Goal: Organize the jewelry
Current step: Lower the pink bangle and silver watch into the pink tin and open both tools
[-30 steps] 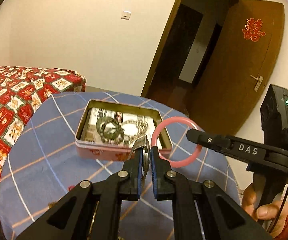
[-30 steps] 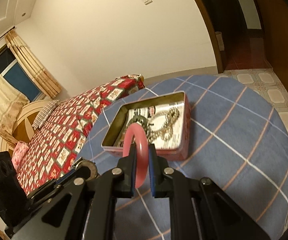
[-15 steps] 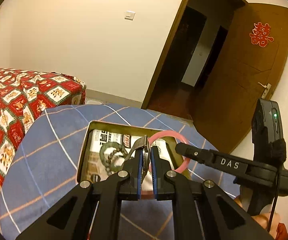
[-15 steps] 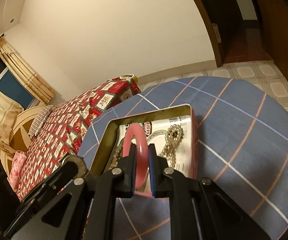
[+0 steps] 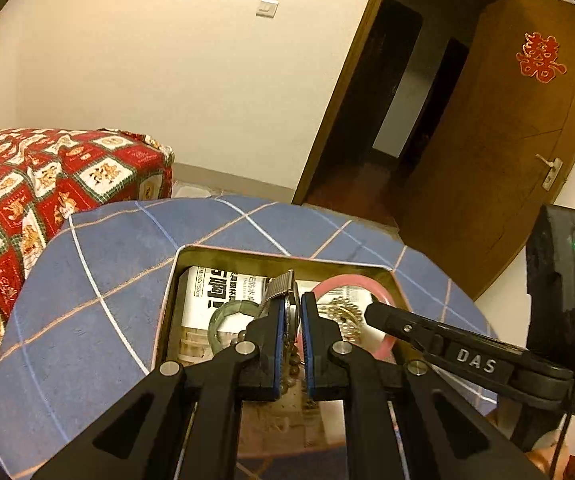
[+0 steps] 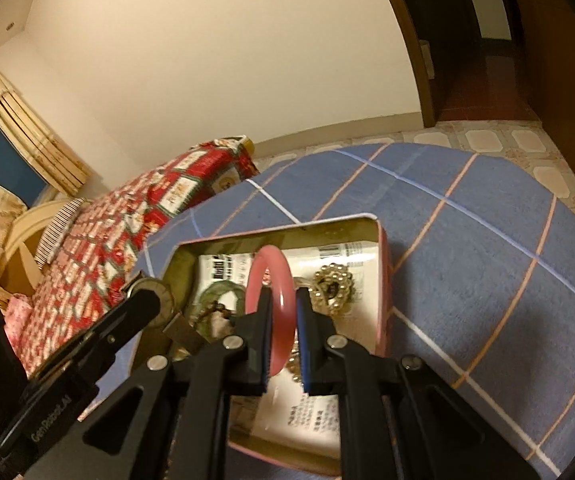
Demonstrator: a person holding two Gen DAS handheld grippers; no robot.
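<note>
An open pink tin (image 5: pixel 287 254) (image 6: pixel 383 264) sits on the blue checked table. It holds printed paper, a green bangle (image 5: pixel 227 312) (image 6: pixel 223 292), a dark bead bracelet and a gold bead bracelet (image 6: pixel 333 282). My left gripper (image 5: pixel 293 312) is shut on a metal-band wristwatch (image 5: pixel 281 286) and holds it over the tin. My right gripper (image 6: pixel 281 308) is shut on a pink bangle (image 6: pixel 269 280) (image 5: pixel 347 280) and holds it upright over the tin's right side. Each gripper shows in the other's view.
The round table has a blue cloth with white and orange lines (image 5: pixel 107 280) (image 6: pixel 467 220). A bed with a red patterned cover (image 5: pixel 27 184) (image 6: pixel 135 220) stands left of the table. An open brown door (image 5: pixel 507 140) is at the right.
Both grippers have moved forward from the tin's near side to above its inside, and lower. The watch and the pink bangle stay gripped.
</note>
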